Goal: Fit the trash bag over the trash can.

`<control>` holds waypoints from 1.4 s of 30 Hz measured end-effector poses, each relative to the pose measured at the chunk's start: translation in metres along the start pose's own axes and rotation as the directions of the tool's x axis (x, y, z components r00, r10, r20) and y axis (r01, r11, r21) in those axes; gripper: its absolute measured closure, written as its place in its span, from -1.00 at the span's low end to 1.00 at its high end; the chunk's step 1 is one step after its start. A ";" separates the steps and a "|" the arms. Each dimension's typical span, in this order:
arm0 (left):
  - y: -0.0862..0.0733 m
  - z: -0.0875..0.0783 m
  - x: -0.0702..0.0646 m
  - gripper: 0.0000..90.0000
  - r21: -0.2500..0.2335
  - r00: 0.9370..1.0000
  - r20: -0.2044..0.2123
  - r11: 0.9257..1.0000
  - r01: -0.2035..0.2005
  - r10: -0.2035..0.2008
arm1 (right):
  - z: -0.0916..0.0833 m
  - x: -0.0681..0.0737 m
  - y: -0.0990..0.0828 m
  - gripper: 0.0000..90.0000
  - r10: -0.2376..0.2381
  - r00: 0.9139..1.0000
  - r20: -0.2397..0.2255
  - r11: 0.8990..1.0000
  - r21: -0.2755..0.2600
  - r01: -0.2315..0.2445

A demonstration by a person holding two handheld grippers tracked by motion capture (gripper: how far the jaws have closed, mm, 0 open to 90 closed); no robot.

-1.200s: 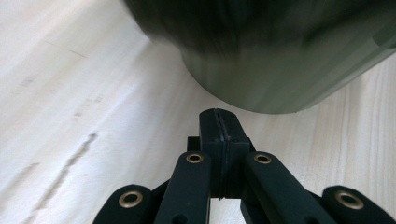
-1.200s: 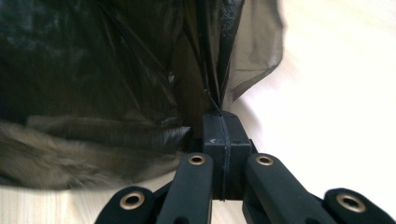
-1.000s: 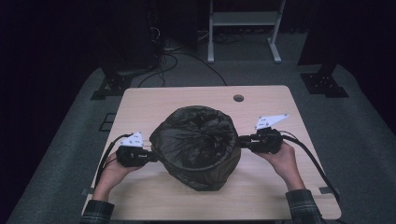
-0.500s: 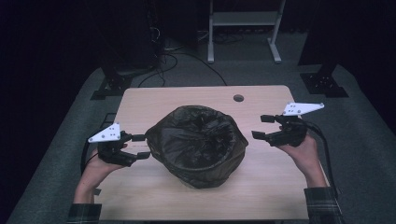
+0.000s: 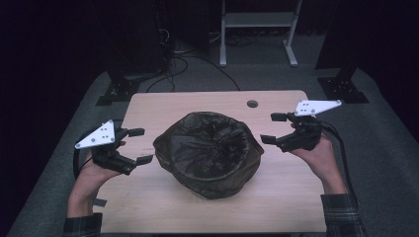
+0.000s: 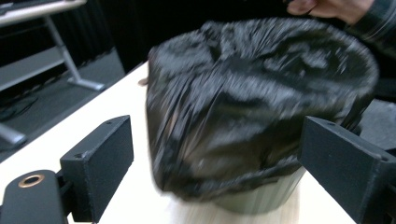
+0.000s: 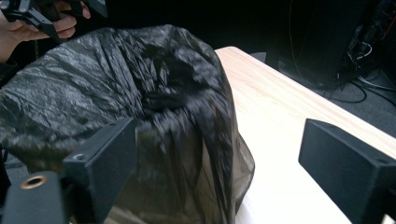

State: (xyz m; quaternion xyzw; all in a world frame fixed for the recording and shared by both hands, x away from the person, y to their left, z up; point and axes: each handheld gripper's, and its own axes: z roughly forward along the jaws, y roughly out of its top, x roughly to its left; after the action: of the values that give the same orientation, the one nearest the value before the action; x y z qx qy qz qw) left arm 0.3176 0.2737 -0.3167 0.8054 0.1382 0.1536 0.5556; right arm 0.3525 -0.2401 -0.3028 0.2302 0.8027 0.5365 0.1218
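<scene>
Fingers of my left gripper (image 5: pixel 140 146) and right gripper (image 5: pixel 272 129) have just been opening, nothing between them; bin bag (image 5: pixel 207 148) sits apart on the bench (image 5: pixel 276 197).

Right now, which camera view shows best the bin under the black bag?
The left gripper view: below the hem of the black bag a strip of the ribbed grey bin shows above the table. In the high view the bag covers the bin entirely. In the right gripper view the bag hangs over it too.
</scene>
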 end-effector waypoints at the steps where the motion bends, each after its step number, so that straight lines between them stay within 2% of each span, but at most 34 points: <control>1: 0.001 0.006 0.000 -0.80 0.004 1.000 0.018 1.000 -0.007 0.007 | 0.002 0.001 0.003 -0.79 -0.008 1.000 -0.005 1.000 0.001 0.008; 2: -0.001 0.017 0.001 -0.80 0.024 0.999 0.038 1.000 -0.014 0.013 | 0.005 0.004 0.009 -0.80 -0.014 1.000 -0.023 1.000 -0.004 0.014; 6: -0.010 0.041 0.004 -0.80 0.045 0.995 0.095 0.999 0.001 -0.005 | 0.012 0.008 0.018 -0.82 -0.034 0.999 -0.042 0.999 0.007 0.035; 7: -0.010 0.041 0.004 -0.83 0.045 0.995 0.095 0.999 0.001 -0.005 | 0.012 0.008 0.018 -0.82 -0.034 0.999 -0.042 0.999 0.007 0.035; 8: -0.015 0.046 0.004 -0.83 0.044 0.993 0.118 0.999 0.013 -0.018 | 0.016 0.011 0.023 -0.82 -0.045 0.998 -0.052 0.999 0.021 0.047; 11: -0.021 0.055 0.002 -0.82 0.076 0.988 0.153 0.997 0.015 -0.026 | 0.020 0.015 0.029 -0.82 -0.061 0.996 -0.064 0.998 0.031 0.063; 13: -0.023 0.059 0.002 -0.82 0.086 0.986 0.167 0.996 0.010 -0.025 | 0.023 0.018 0.033 -0.82 -0.077 0.994 -0.073 0.996 0.041 0.080; 14: -0.026 0.068 -0.001 -0.82 0.101 0.983 0.184 0.995 0.001 -0.019 | 0.024 0.019 0.035 -0.82 -0.081 0.994 -0.077 0.995 0.051 0.085; 15: -0.026 0.068 -0.001 -0.82 0.101 0.983 0.184 0.995 0.001 -0.019 | 0.024 0.019 0.035 -0.82 -0.081 0.994 -0.077 0.995 0.051 0.085; 17: -0.027 0.079 -0.005 -0.83 0.113 0.977 0.211 0.994 -0.006 -0.018 | 0.028 0.023 0.040 -0.83 -0.097 0.991 -0.087 0.992 0.076 0.104; 19: -0.027 0.081 -0.006 -0.84 0.118 0.976 0.216 0.993 -0.011 -0.015 | 0.029 0.025 0.042 -0.84 -0.107 0.990 -0.090 0.990 0.087 0.115; 20: -0.028 0.084 -0.008 -0.84 0.118 0.977 0.214 0.993 -0.009 -0.016 | 0.032 0.028 0.046 -0.84 -0.139 0.986 -0.097 0.981 0.120 0.150; 22: -0.028 0.084 -0.008 -0.84 0.116 0.977 0.214 0.993 -0.008 -0.018 | 0.037 0.031 0.050 -0.84 -0.167 0.980 -0.111 0.969 0.163 0.184; 23: -0.028 0.084 -0.007 -0.84 0.114 0.976 0.215 0.993 -0.005 -0.020 | 0.037 0.031 0.050 -0.84 -0.167 0.980 -0.111 0.969 0.163 0.184; 24: -0.028 0.084 -0.008 -0.84 0.114 0.976 0.215 0.993 -0.003 -0.022 | 0.045 0.033 0.053 -0.84 -0.190 0.973 -0.129 0.953 0.215 0.215; 27: -0.028 0.084 -0.008 -0.84 0.114 0.976 0.215 0.994 -0.001 -0.023 | 0.058 0.036 0.056 -0.84 -0.205 0.967 -0.152 0.928 0.284 0.241; 30: -0.028 0.084 -0.008 -0.84 0.112 0.976 0.215 0.994 -0.001 -0.023 | 0.073 0.039 0.057 -0.84 -0.222 0.958 -0.180 0.909 0.318 0.271; 32: -0.028 0.084 -0.008 -0.84 0.111 0.976 0.214 0.994 0.000 -0.024 | 0.082 0.042 0.058 -0.85 -0.240 0.952 -0.188 0.891 0.347 0.293; 34: -0.028 0.084 -0.008 -0.85 0.113 0.976 0.215 0.994 -0.002 -0.023 | 0.090 0.044 0.059 -0.91 -0.235 0.952 -0.196 0.877 0.381 0.294; 35: -0.028 0.084 -0.008 -0.84 0.113 0.976 0.215 0.994 -0.002 -0.023 | 0.090 0.044 0.059 -0.91 -0.235 0.952 -0.196 0.877 0.381 0.294; 36: -0.028 0.084 -0.008 -0.85 0.111 0.977 0.214 0.994 -0.001 -0.023 | 0.100 0.044 0.059 -0.95 -0.238 0.953 -0.190 0.848 0.438 0.299; 40: -0.027 0.084 -0.007 -0.84 0.109 0.976 0.215 0.994 -0.005 -0.018 | 0.111 0.044 0.056 -0.97 -0.229 0.952 -0.202 0.819 0.489 0.300; 42: -0.027 0.084 -0.007 -0.85 0.108 0.976 0.216 0.994 -0.006 -0.018 | 0.116 0.045 0.054 -0.97 -0.227 0.953 -0.201 0.793 0.530 0.301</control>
State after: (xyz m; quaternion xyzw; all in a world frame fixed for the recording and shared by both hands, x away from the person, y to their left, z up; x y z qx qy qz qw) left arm 0.3436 0.2089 -0.3712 0.8458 0.0873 0.0553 0.5234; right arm 0.3776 -0.1067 -0.2963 0.1067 0.9538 0.2715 0.0722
